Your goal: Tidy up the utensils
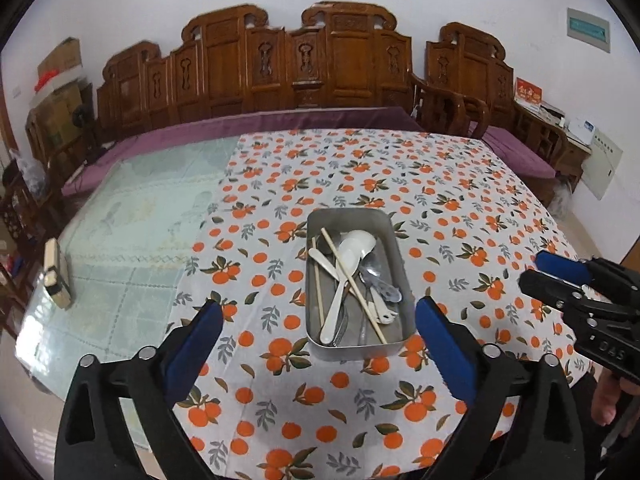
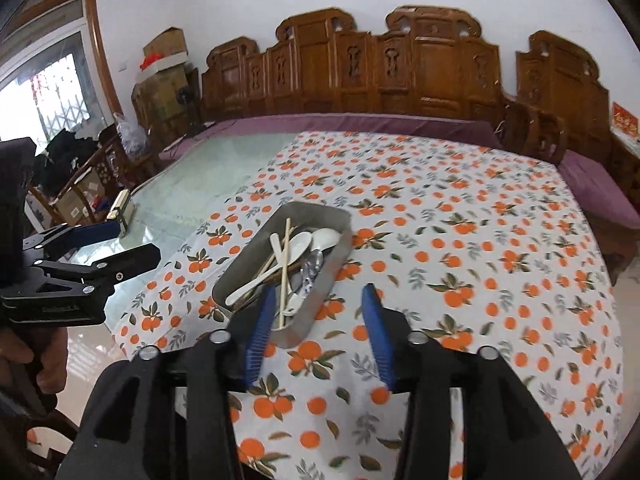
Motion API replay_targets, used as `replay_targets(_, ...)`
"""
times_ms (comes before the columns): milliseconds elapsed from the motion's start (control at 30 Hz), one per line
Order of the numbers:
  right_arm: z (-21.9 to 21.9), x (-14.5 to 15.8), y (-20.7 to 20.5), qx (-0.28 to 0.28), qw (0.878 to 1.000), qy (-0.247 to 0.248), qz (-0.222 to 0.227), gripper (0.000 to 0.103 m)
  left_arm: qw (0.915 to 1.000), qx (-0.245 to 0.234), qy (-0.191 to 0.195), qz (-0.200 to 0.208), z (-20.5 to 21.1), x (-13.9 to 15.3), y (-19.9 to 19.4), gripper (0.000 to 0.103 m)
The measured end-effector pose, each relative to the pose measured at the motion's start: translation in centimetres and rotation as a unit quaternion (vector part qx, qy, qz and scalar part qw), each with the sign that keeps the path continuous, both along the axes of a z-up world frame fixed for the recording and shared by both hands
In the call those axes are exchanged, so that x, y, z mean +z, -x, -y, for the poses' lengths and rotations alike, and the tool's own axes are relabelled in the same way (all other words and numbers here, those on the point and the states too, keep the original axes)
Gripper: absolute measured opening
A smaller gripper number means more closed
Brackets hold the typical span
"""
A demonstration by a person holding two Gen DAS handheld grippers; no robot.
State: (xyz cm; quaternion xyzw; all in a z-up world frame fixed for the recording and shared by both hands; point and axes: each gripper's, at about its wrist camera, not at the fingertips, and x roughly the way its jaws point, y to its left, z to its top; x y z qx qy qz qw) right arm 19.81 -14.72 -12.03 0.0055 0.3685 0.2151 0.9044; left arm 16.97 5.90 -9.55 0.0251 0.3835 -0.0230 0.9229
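A rectangular metal tray (image 1: pixel 401 248) (image 2: pixel 316 308) stands on the orange-patterned tablecloth (image 1: pixel 420 184). It holds white spoons (image 1: pixel 348 264) (image 2: pixel 297 246), wooden chopsticks (image 1: pixel 354 286) (image 2: pixel 285 272) and several metal utensils, all lying crossed. My left gripper (image 1: pixel 319 307) hangs above the tray's near end, jaws wide open with nothing gripped; the right wrist view shows it at the left (image 2: pixel 135 240). My right gripper (image 2: pixel 319 291) is open just above the tray's near corner and holds nothing. In the left wrist view it is off to the tray's right (image 1: pixel 534 268).
A small beige block (image 1: pixel 56 274) (image 2: pixel 122 210) lies on the bare glass tabletop (image 1: pixel 140 216) left of the cloth. A carved wooden bench (image 1: pixel 296 64) with a purple cushion runs behind the table. A person's hand (image 1: pixel 604 400) holds the right gripper.
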Motion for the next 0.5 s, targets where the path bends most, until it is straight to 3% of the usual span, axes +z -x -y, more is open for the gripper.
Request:
replay_targets(33, 0.4, 0.2, 0.6, -0.004, 1.0, -0.001, 0.003, 0.054, 1.0, 0.0, -0.002, 0.003, 0.3, 0.3, 0.4, 0.095)
replay_targets(200, 2.7, 1.5, 3.7, -0.031, 0.999, 0.006, 0.027, 0.085, 0.9999, 0.002, -0.007, 0.013, 1.5, 1.3, 2.5, 0.095)
replay_targets(267, 3.7, 2.0, 5.1, -0.043, 0.998, 0.006, 0.037, 0.094, 0.9998, 0.003, -0.005, 0.017, 1.9, 1.6, 3.3, 0.095)
replay_targets(500, 6.2, 2.7, 8.2, -0.068, 0.996, 0.004, 0.05, 0.1, 0.9997, 0.002, 0.0, 0.022, 3.4, 1.4, 5.9, 0.095)
